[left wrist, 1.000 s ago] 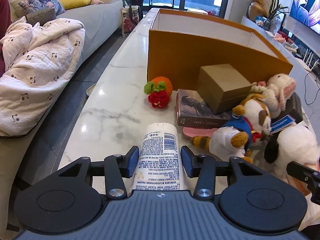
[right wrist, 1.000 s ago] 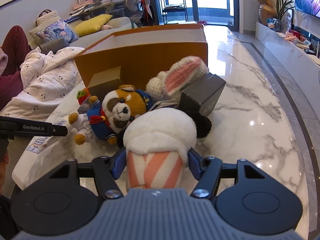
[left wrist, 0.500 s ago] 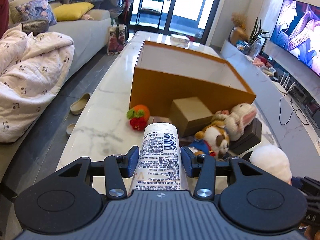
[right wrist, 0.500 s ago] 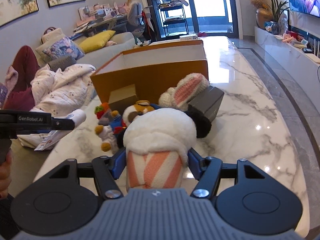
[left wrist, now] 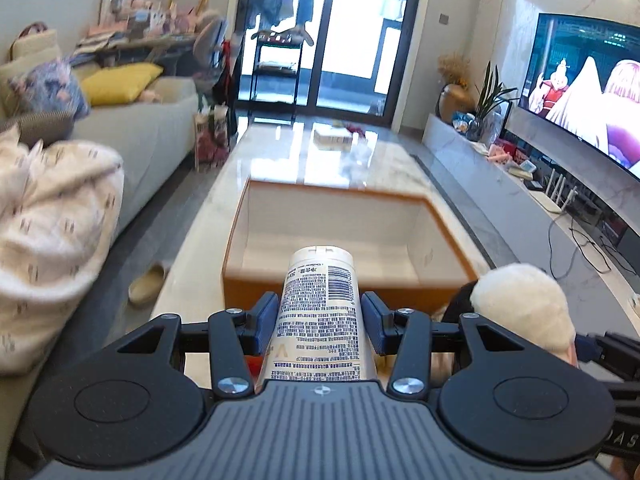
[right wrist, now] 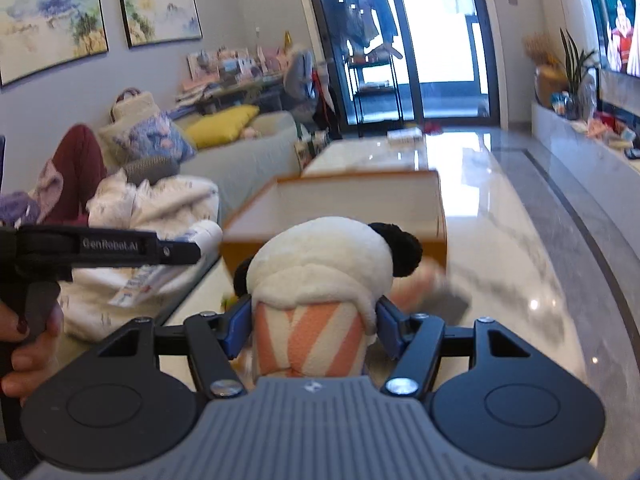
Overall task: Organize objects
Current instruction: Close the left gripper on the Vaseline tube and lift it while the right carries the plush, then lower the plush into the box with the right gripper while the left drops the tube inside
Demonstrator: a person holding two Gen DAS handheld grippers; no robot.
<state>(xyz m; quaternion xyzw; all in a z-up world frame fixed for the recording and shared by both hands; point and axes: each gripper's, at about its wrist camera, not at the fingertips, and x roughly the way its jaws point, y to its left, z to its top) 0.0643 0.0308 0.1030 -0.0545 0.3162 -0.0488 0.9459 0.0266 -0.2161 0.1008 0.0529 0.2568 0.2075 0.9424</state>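
Presently we note the left gripper (left wrist: 320, 322) clamped on a tube (left wrist: 320, 312) and the right gripper (right wrist: 314, 326) clamped on a plush toy (right wrist: 320, 280), both above the open orange box (left wrist: 348, 286).

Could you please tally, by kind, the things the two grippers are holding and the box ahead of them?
Tubes: 1, the white printed tube in the left gripper.
Plush toys: 1, the white plush toy with orange stripes in the right gripper.
Boxes: 1, the open orange box.
Total: 3
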